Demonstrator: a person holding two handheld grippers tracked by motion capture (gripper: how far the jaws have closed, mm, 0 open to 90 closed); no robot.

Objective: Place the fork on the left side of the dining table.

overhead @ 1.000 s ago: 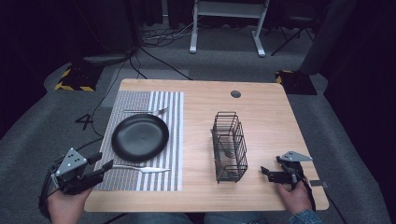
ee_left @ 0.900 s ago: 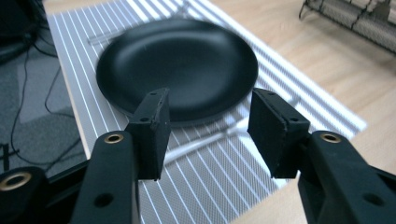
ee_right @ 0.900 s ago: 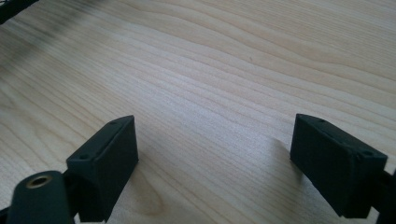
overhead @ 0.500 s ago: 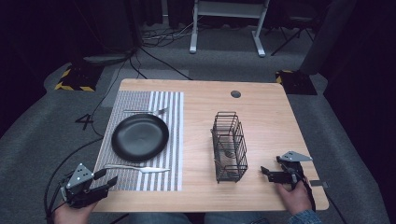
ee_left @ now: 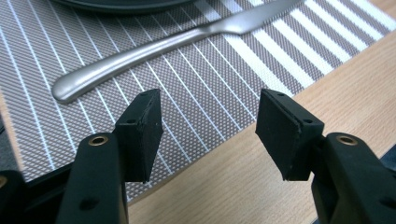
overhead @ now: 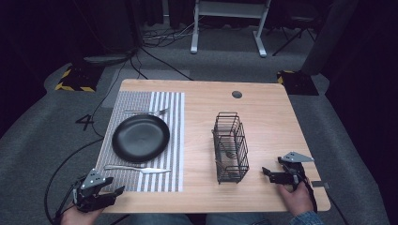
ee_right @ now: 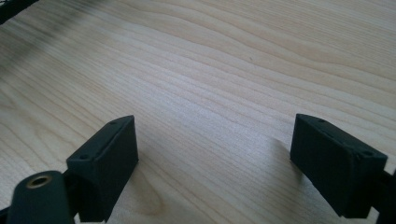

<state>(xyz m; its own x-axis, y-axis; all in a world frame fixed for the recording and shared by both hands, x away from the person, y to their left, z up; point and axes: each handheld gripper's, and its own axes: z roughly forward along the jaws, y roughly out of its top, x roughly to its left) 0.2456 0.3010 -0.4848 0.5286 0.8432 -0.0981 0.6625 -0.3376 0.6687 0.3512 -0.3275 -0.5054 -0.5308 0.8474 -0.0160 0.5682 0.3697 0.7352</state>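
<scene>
A black plate [overhead: 140, 137] lies on a grey striped placemat [overhead: 173, 173] at the table's left. A fork [overhead: 146, 112] rests beyond the plate and a knife [overhead: 137, 168] in front of it. The knife [ee_left: 163, 46] lies just ahead of my left gripper [ee_left: 210, 123], which is open and empty over the placemat's front corner. In the high view my left gripper [overhead: 112, 191] sits at the table's front left edge. My right gripper [overhead: 267, 173] is open and empty over bare wood, right of a black wire basket [overhead: 230, 147]. A utensil lies inside the basket.
The wooden table [overhead: 267, 122] has a round cable hole [overhead: 237, 94] near its far edge. Cables [overhead: 141, 56] run over the grey floor behind the table, and a white desk frame [overhead: 227, 28] stands farther back.
My left gripper has drawn back from beside the knife toward the table's front left corner. The right gripper has stayed still.
</scene>
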